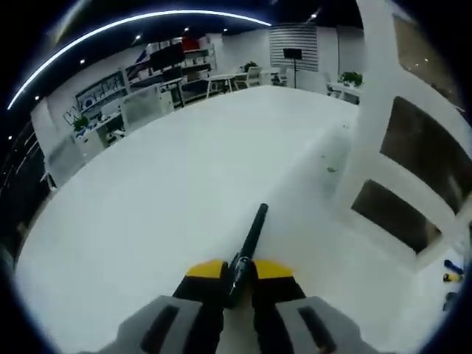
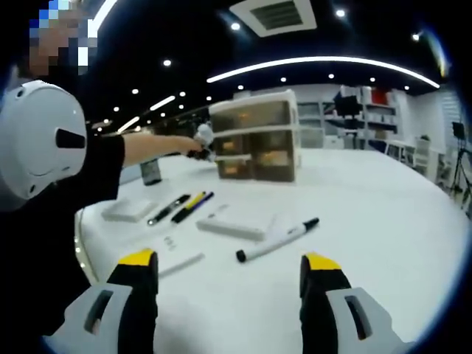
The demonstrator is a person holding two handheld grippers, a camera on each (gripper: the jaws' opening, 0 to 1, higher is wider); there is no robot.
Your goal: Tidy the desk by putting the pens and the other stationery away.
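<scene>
My left gripper is shut on a black pen that sticks forward over the white desk. The white drawer unit stands close on the right. In the right gripper view my right gripper hangs open above the desk with nothing between its jaws. Just ahead of it lies a white marker with a black cap. Further left lie several pens, a flat white box and a white block. The left gripper is held out at the drawer unit.
A person's arm stretches across the left side towards the drawers. A small white stick lies near my right gripper's left jaw. A dark upright object stands behind the pens. Small blue and yellow items lie beside the drawer unit. Office furniture fills the background.
</scene>
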